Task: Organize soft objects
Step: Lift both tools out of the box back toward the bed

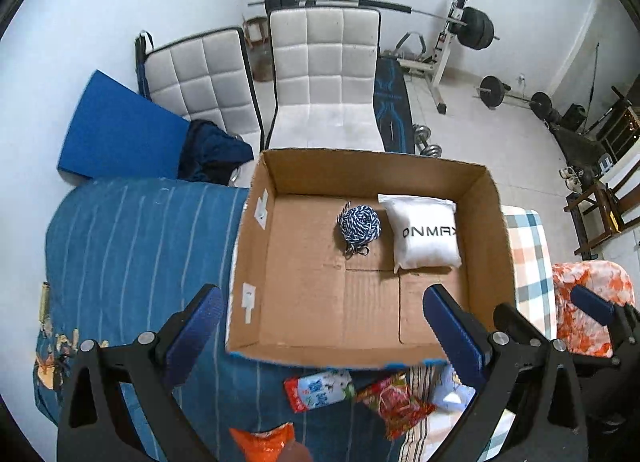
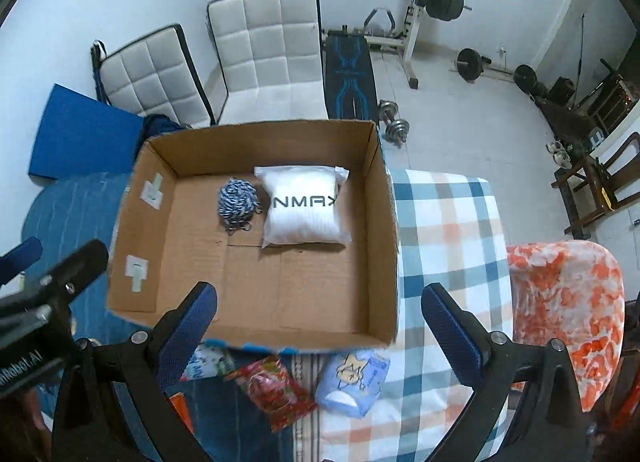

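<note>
— Both empty? Left gripper [image 1: 322,326] spread wide, nothing between the blue pads; right gripper [image 2: 320,320] just as wide, also holding nothing. Both hovering above the near edge of the cardboard box [image 2: 384,221].

— Already inside the box?

— White pillow [image 2: 304,207] lying flat against the far wall, and touching its left side a blue-and-white rope ball [image 2: 237,197]. Rest of the floor bare cardboard.

— And waiting outside?

— Just in front of the near wall, on the bed: a pale blue soft pack [image 2: 354,382], a red snack bag [image 2: 272,390], a white-and-green pouch [image 1: 320,386] partly under the box rim, and an orange packet [image 1: 264,440] at the very bottom edge.

— Likely handling?

— Probably all light and squashy. Blue pack looking plump, so best pinched across its middle, where the filling gives. Red bag looking crinkly and slick; better taken by the flat sealed edge than by the puffed centre. Squeezing hard risking a burst seam.

— Hard to make out?

— Orange packet cut off by the frame and a gripper finger. Pouch half hidden under the box rim in the right wrist view. Print on the packs too blurred to read. Orange-and-white fabric [image 2: 568,314] at far right: cushion or cloth, cannot tell.
</note>
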The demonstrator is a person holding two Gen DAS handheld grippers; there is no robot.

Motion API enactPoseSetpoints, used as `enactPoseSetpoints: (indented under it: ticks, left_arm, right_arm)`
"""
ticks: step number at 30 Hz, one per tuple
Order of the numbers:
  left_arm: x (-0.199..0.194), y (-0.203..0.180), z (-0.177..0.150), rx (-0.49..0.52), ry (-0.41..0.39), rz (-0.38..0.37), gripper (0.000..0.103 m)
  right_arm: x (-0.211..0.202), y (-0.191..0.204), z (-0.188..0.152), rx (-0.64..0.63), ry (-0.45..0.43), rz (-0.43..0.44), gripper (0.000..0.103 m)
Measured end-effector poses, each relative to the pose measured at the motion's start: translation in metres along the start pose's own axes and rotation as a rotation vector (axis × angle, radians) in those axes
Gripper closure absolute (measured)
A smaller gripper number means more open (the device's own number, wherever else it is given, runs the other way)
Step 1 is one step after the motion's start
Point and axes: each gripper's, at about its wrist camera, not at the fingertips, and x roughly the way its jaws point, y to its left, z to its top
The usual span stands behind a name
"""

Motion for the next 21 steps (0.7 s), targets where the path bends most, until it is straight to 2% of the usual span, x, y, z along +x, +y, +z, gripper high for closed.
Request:
enactPoseSetpoints:
  ticks: [10,21]
  left_arm:
    - [-0.068,0.004,-0.021,0.003,-0.085,-0.024,0.001]
    - [-0.1,0.011,-0.041,-0.017,-0.136,-0.048,0.001]
  right_arm:
    - [-0.069,0.002,-0.03,0.014,-0.067,0.028,0.0]
    - [-0.113,0.002,-0.055,0.024,-0.113,0.038,0.0]
